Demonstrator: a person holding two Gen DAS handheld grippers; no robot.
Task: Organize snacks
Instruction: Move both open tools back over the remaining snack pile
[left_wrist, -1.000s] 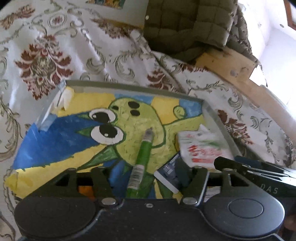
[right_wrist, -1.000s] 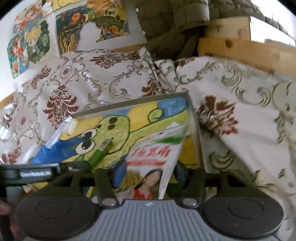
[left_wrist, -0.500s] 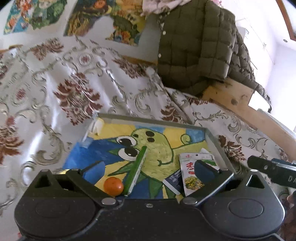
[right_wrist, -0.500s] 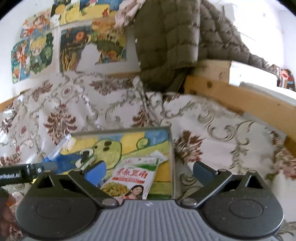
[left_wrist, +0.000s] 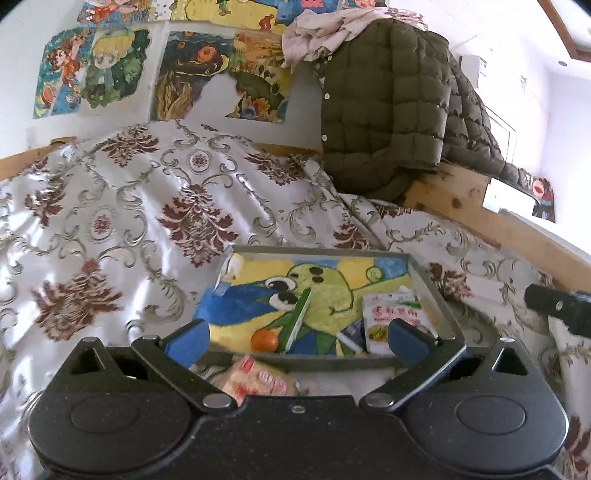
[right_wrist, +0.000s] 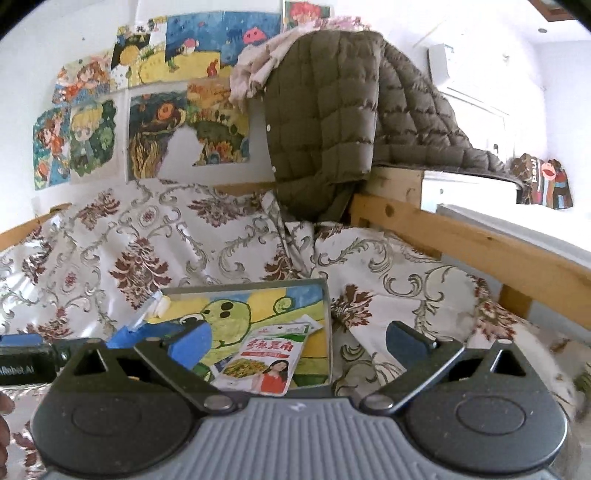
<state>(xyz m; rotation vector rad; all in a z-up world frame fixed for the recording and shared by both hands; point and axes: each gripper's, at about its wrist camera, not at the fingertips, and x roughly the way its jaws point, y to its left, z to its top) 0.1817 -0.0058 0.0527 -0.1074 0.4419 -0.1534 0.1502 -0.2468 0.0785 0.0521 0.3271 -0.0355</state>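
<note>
A shallow grey tray (left_wrist: 430, 284) with a green cartoon picture on its floor lies on the patterned bedspread; it also shows in the right wrist view (right_wrist: 327, 314). In it lie a green stick snack (left_wrist: 299, 319), a small orange (left_wrist: 264, 340), a white snack packet (left_wrist: 393, 317) (right_wrist: 271, 360) and a dark blue packet (left_wrist: 351, 332). A pink and white wrapped snack (left_wrist: 255, 378) lies on the bedspread in front of the tray. My left gripper (left_wrist: 297, 338) is open and empty, above the tray's near edge. My right gripper (right_wrist: 295, 341) is open and empty, over the tray's right side.
An olive quilted jacket (left_wrist: 388, 107) hangs over the wooden bed frame (right_wrist: 472, 251) behind. Drawings (right_wrist: 147, 125) cover the wall. The floral bedspread (left_wrist: 110, 229) spreads left of and behind the tray. The right gripper's body (left_wrist: 557, 306) shows at the right edge of the left wrist view.
Both grippers have opened, releasing the green stick and the white packet into the tray, and have pulled back and up. The tray now looks smaller and farther away.
</note>
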